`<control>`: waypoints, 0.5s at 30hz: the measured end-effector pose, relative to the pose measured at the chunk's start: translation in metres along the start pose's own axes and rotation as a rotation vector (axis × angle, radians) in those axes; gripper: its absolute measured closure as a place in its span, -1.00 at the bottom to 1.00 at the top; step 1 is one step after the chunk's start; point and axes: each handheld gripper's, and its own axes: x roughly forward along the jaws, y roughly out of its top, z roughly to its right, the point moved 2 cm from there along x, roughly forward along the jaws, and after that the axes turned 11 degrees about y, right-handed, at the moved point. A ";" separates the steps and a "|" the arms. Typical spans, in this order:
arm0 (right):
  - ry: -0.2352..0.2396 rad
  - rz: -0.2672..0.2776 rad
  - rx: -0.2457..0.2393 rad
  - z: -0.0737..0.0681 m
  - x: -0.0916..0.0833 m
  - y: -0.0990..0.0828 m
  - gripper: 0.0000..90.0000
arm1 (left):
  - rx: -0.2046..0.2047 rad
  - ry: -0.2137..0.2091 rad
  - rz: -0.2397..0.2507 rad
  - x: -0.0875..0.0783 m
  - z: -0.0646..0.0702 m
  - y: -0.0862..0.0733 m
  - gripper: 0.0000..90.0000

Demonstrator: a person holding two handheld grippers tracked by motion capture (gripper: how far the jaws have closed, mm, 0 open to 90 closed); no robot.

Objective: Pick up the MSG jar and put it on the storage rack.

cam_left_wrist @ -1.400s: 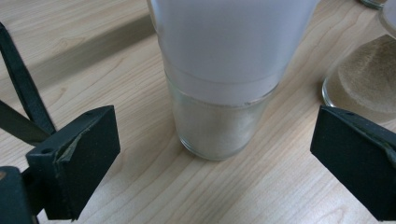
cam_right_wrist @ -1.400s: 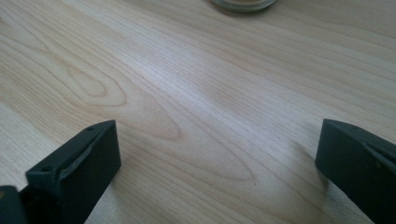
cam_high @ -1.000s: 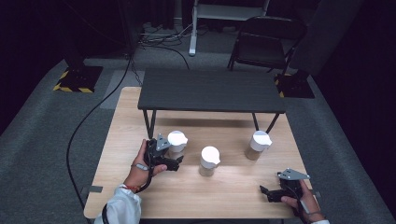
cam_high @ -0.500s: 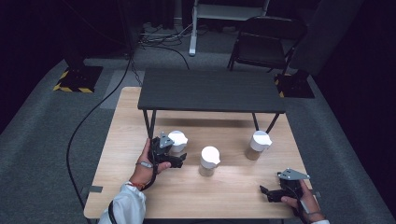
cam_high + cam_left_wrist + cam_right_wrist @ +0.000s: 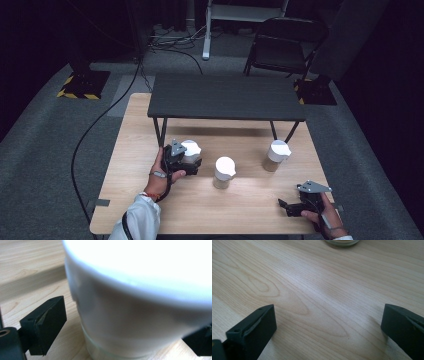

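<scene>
A person's left claw (image 5: 192, 161) straddles the leftmost of three white-lidded jars (image 5: 190, 150) on a pale wooden bench (image 5: 250, 210), near the left legs of a low dark table (image 5: 225, 97) that stands on the bench's far half. In the left gripper view the jar (image 5: 140, 315) looms between the two black jaws, which have just been closing in on it; a sliver of bench still shows between the left-hand jaw and the jar's white lid, so the pads are not yet pressing there, and whether the far pad touches cannot be told. The jar stands upright on the wood, its glass base just below the lid's skirt. A second jar (image 5: 224, 172) stands just beside it toward the bench's middle, and a third (image 5: 276, 155) stands farther right, near the table's right legs. The right claw (image 5: 286, 206) rests low at the bench's near right corner, well apart from all three jars, its jaws spread wide with nothing but bare wood grain between them in the right gripper view, where the base of one jar (image 5: 342, 242) edges the top of the frame. A folding chair (image 5: 285, 47) stands on the grey carpet beyond.
</scene>
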 end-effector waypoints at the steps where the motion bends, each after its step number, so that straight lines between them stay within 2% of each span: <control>1: 0.000 0.000 0.000 0.000 0.000 0.000 -1.00 | 0.003 0.006 0.005 0.001 0.001 -0.001 -0.82; 2: 0.000 0.000 0.000 0.000 0.000 0.000 -1.00 | 0.003 0.006 0.005 0.001 0.001 -0.001 -0.72; 4: 0.001 0.000 0.000 0.000 0.000 0.000 -1.00 | 0.007 0.009 0.004 0.001 0.002 -0.001 -0.68; 7: 0.003 -0.001 -0.002 0.001 0.000 0.000 -1.00 | 0.008 -0.003 0.009 0.001 0.001 -0.002 -0.49; 10: 0.003 -0.001 -0.001 0.001 0.000 0.000 -1.00 | 0.024 0.016 0.023 -0.001 0.007 -0.003 -0.36; 12: 0.003 -0.001 -0.002 0.001 0.000 0.000 -1.00 | 0.042 0.035 0.025 -0.002 0.011 -0.002 -0.34; 15: 0.005 -0.002 -0.002 0.001 -0.001 0.000 -1.00 | 0.039 0.043 0.024 -0.004 0.012 -0.002 -0.33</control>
